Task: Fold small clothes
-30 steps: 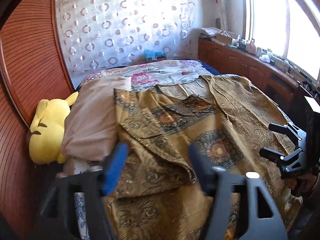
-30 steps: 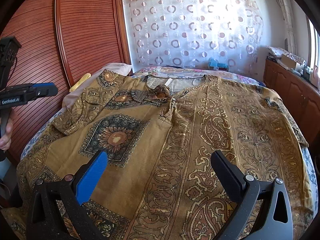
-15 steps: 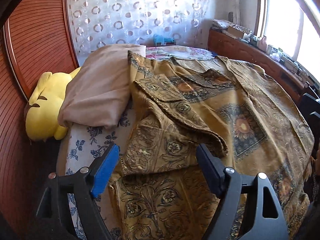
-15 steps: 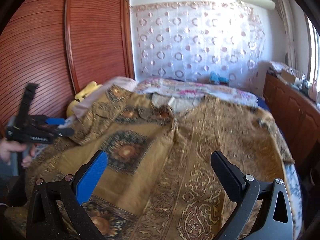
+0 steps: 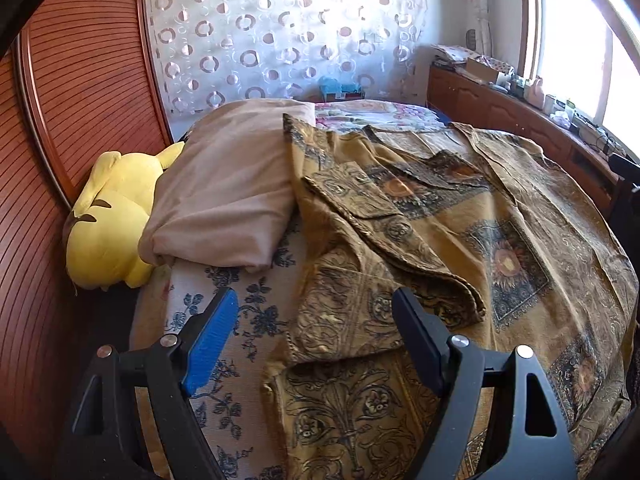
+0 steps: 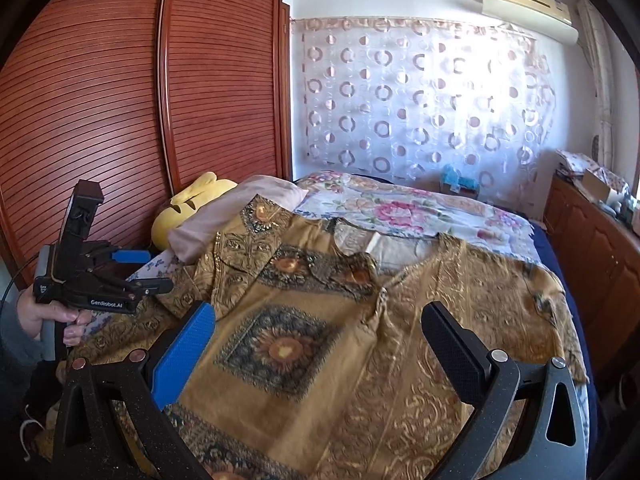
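L wrist view: left gripper is wide apart w/ nothing between the pads, hovering over the near left edge of the gold patterned shirt. Shirt lies spread over the bed, its sleeve folded in across the body, cuff end just ahead of the black finger. Blue finger is over bare blue-flower sheet. Beige pillow sits just beside the shirt's far left corner, touching it; yellow plush toy is wedged btwn pillow & red slatted wardrobe.

R wrist view: right gripper also wide, empty, above the shirt's front, not touching cloth. Shirt covers most of the bed, collar toward the floral quilt. At left a hand holds the left gripper over the shirt's left edge, jaws apart. Curtain behind, AC unit up top.
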Available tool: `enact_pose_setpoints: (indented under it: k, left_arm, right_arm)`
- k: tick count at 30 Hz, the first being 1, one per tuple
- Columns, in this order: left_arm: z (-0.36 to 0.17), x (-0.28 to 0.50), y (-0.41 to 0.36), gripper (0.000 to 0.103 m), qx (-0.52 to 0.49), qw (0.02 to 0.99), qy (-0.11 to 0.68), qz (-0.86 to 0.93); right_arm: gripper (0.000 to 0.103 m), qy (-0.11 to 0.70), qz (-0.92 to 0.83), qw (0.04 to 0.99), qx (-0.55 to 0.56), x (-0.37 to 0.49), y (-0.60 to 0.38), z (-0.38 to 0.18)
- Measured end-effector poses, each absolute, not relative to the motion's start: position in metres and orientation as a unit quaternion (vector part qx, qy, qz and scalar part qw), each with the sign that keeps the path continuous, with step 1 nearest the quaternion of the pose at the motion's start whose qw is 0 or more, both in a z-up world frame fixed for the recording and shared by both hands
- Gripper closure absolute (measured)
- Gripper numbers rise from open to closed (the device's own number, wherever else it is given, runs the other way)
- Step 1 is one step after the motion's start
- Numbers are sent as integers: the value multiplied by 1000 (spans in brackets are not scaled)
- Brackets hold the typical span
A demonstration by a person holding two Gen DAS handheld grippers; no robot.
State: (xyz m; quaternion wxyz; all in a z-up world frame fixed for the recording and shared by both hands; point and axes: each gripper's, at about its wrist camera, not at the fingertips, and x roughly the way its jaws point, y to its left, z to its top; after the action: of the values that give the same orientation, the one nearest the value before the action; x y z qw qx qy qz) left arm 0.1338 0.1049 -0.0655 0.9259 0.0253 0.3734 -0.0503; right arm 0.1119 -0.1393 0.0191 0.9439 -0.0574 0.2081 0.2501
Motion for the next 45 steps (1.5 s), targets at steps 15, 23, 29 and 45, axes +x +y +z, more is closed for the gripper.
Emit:
enact_pose_setpoints:
  k: [15, 23, 29, 45]
  left_arm:
    - [-70, 149, 134, 23, -1, 927, 372, -42]
    - [-91, 157, 146, 23, 0, 918, 395, -30]
    - [-98, 160, 156, 23, -14, 912, 409, -28]
    - [-104, 166, 154, 22, -6, 903, 428, -20]
  right_arm:
    - [0, 234, 278, 927, -91, 178, -78, 20]
    - [19, 276, 321, 899, -111, 222, -36, 8]
    - [48, 316, 369, 866, -115, 257, -3, -8]
    - [97, 348, 402, 836, -138, 299, 48, -30]
